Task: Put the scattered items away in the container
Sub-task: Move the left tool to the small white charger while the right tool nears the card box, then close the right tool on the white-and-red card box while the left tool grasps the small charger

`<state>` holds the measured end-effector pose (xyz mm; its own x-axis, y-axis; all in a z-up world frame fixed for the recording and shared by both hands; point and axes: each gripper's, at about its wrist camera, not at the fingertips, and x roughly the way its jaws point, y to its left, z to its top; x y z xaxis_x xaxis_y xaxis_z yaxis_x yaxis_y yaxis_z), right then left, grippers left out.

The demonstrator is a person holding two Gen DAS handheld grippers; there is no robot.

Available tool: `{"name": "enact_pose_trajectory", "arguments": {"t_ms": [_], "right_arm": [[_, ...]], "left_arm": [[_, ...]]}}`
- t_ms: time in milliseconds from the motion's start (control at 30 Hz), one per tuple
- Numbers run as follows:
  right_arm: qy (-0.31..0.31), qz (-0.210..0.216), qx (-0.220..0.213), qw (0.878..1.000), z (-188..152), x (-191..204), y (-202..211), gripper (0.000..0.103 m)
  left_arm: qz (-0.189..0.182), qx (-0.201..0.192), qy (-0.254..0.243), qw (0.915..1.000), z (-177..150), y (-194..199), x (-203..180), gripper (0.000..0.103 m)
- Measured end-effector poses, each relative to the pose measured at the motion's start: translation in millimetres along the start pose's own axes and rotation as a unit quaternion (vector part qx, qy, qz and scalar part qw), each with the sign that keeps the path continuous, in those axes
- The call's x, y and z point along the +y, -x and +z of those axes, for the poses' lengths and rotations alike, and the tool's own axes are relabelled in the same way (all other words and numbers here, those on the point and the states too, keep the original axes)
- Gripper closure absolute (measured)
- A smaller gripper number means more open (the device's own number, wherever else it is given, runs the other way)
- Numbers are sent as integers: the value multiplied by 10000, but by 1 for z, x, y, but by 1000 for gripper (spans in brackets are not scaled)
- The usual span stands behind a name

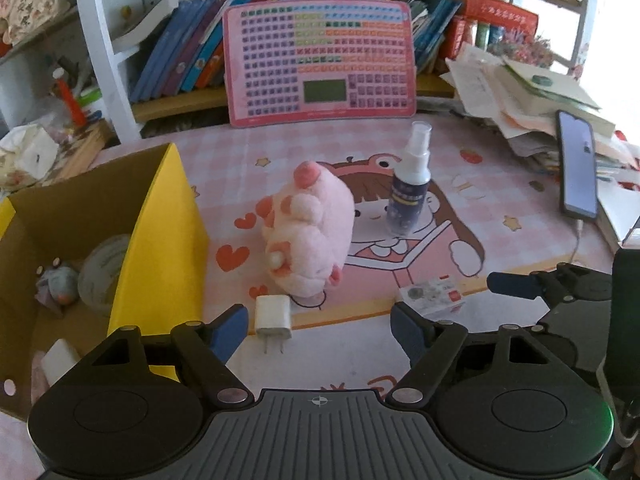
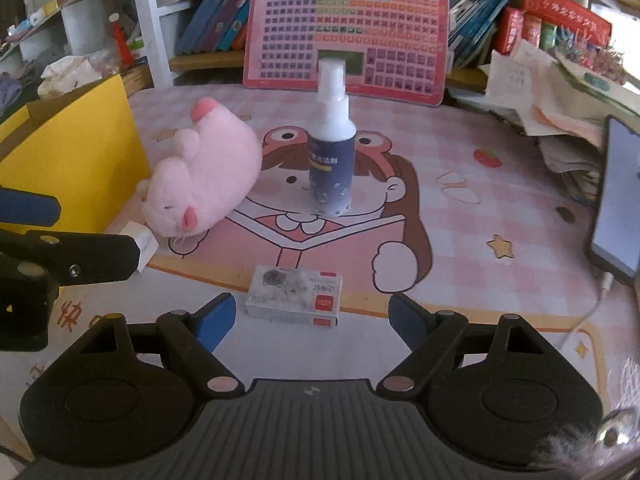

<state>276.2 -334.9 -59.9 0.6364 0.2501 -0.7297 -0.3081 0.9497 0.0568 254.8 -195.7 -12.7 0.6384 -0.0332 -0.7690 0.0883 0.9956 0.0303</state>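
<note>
Left claw [image 1: 319,330] and right claw [image 2: 311,318] both spread apart, white charger [image 1: 273,317] just ahead between left fingers

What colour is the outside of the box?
Yellow outside, brown inside; the box shows best in the left wrist view.

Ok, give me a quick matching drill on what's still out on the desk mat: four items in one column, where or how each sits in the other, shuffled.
Items:
1. plush pig
2. spray bottle
3. white charger plug
4. small flat box

Places or states:
A. standing upright mid-mat
B. lying just ahead of the right tongs
C. on its side beside the yellow box
D. prongs pointing at the left tongs

Pairs: 1-C, 2-A, 3-D, 4-B
</note>
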Motion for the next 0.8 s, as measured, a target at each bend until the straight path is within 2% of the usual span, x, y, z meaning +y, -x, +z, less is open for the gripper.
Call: {"name": "enact_pose_trajectory", "arguments": {"t_ms": [67, 267, 367, 400, 600, 800], "right_arm": [[16, 46, 13, 10000, 1, 0, -6, 20], [75, 107, 39, 9999, 1, -2, -17, 30], [35, 28, -64, 10000, -1, -6, -16, 42], [8, -14, -96, 10000, -2, -9, -15, 49], [-94, -129, -131, 9998, -6, -21, -12, 49], [-41, -141, -110, 9998, -5, -20, -12, 48]], "left_arm": [[82, 62, 36, 9999, 2, -6, 0, 29], [151, 264, 2, 9995, 10, -26, -2, 50], [303, 338, -49, 9990, 12, -39, -3, 51], [379, 350, -42, 9987, 13, -43, -3, 51], [652, 642, 33, 9958, 14, -63, 6, 51], [764, 845, 96, 9934, 13, -76, 11, 51]]}}
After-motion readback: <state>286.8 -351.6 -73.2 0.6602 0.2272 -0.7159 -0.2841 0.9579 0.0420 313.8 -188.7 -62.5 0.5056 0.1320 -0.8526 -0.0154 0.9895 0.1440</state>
